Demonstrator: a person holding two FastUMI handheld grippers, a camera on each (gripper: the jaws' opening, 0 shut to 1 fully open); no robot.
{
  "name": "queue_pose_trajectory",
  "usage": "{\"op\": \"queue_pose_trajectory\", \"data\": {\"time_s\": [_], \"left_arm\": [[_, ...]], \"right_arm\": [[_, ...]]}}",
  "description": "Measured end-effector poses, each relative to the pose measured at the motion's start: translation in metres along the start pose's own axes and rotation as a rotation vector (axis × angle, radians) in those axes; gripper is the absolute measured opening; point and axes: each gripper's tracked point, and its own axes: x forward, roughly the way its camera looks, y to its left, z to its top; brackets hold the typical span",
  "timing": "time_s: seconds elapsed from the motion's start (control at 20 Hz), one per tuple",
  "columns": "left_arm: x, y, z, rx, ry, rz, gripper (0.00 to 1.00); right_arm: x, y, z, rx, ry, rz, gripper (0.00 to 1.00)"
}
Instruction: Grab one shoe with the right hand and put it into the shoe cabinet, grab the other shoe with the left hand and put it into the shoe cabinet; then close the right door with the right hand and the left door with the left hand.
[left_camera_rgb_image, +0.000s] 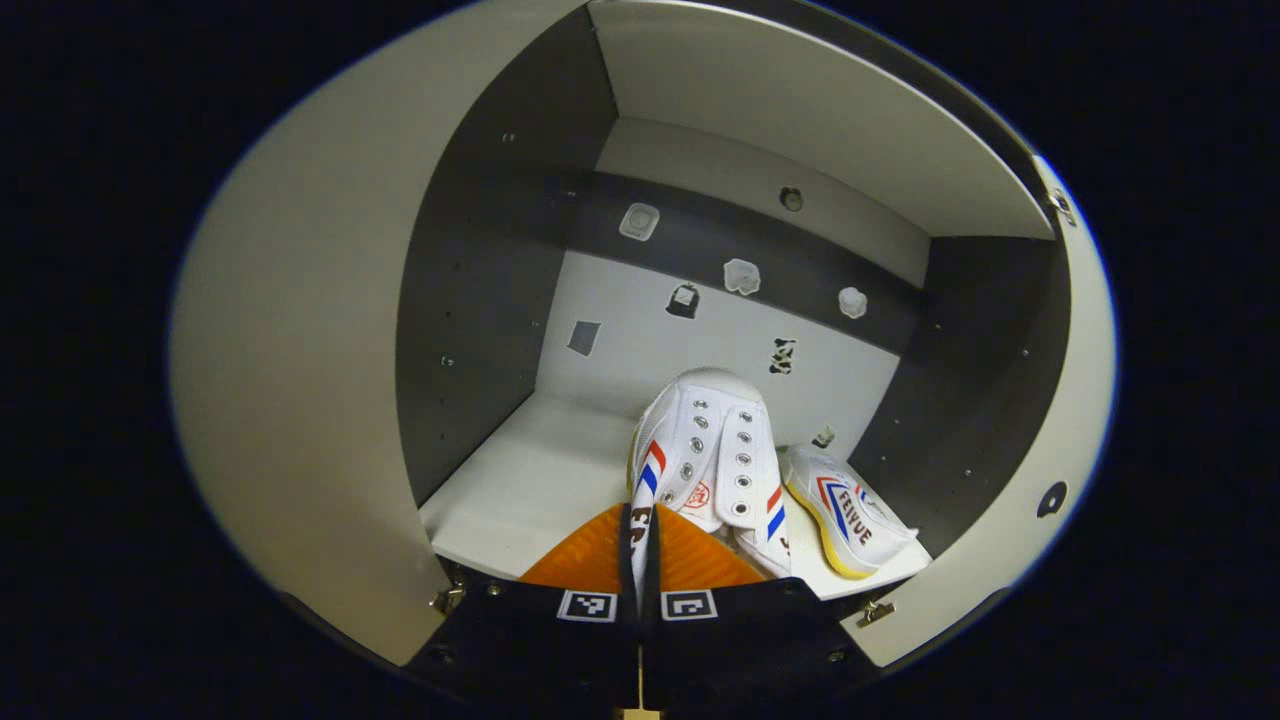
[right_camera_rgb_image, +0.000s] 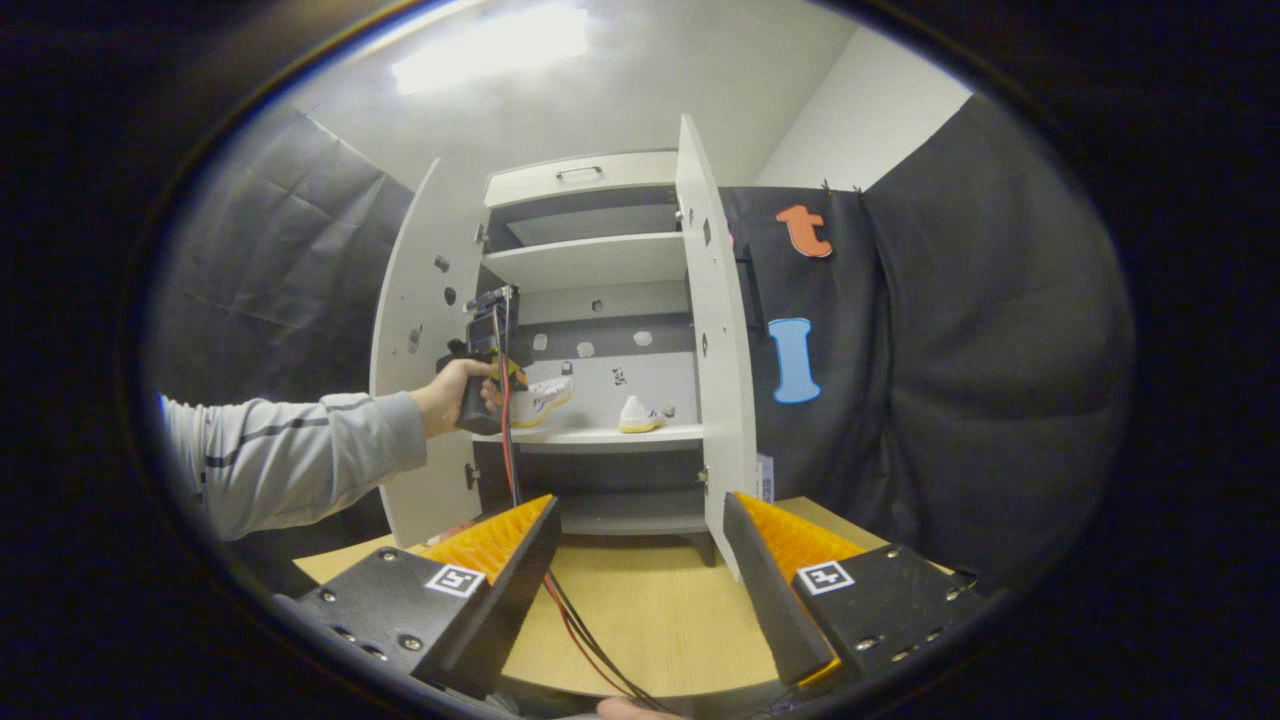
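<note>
In the left gripper view, my left gripper (left_camera_rgb_image: 640, 522) is shut on the rear edge of a white shoe (left_camera_rgb_image: 715, 450) with red and blue stripes. It holds the shoe toe-first inside the shoe cabinet, over the middle shelf (left_camera_rgb_image: 520, 480). A second white shoe (left_camera_rgb_image: 850, 512) with a yellow sole lies on that shelf at the right. In the right gripper view, my right gripper (right_camera_rgb_image: 637, 502) stands open and holds nothing, low over the wooden table (right_camera_rgb_image: 650, 610) and facing the cabinet (right_camera_rgb_image: 590, 265). There the left gripper (right_camera_rgb_image: 512, 385) holds its shoe (right_camera_rgb_image: 547, 396) at the shelf, and the other shoe (right_camera_rgb_image: 640, 413) rests further right.
Both cabinet doors stand open: the left door (right_camera_rgb_image: 415, 330) and the right door (right_camera_rgb_image: 715, 350), which juts toward my right gripper. A person's hand (right_camera_rgb_image: 450, 395) and grey sleeve (right_camera_rgb_image: 290, 460) reach in from the left. Cables (right_camera_rgb_image: 575, 620) trail across the table.
</note>
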Motion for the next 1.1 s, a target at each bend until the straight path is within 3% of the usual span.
{"op": "queue_pose_trajectory", "data": {"time_s": [0.2, 0.4, 0.55, 0.7, 0.8, 0.85, 1.0, 1.1], "left_arm": [[0.041, 0.010, -0.001, -0.041, 0.031, 0.061, 0.02], [0.068, 0.014, -0.006, -0.106, 0.058, 0.075, 0.00], [0.068, 0.008, -0.013, -0.018, 0.107, 0.061, 0.03], [0.066, 0.002, -0.008, 0.039, 0.080, 0.047, 0.04], [0.064, 0.000, -0.007, 0.049, 0.085, 0.045, 0.10], [0.063, -0.002, -0.001, 0.076, 0.071, 0.037, 0.20], [0.043, 0.008, 0.024, 0.206, -0.006, 0.101, 0.28], [0.016, -0.005, 0.041, 0.266, -0.081, 0.087, 0.50]], "right_arm": [[0.001, 0.005, -0.004, 0.014, 0.001, 0.027, 0.98], [0.007, 0.003, -0.007, 0.003, 0.002, 0.016, 0.98], [0.015, 0.000, -0.009, 0.015, 0.007, -0.001, 0.98], [0.010, -0.003, -0.011, 0.017, 0.014, -0.017, 0.98], [0.008, -0.008, -0.009, 0.002, 0.009, -0.030, 0.98], [0.007, -0.009, -0.008, 0.000, 0.007, -0.037, 0.98], [0.003, -0.014, -0.006, -0.001, 0.001, -0.054, 0.98], [0.001, -0.017, -0.003, -0.001, -0.002, -0.060, 0.98]]}}
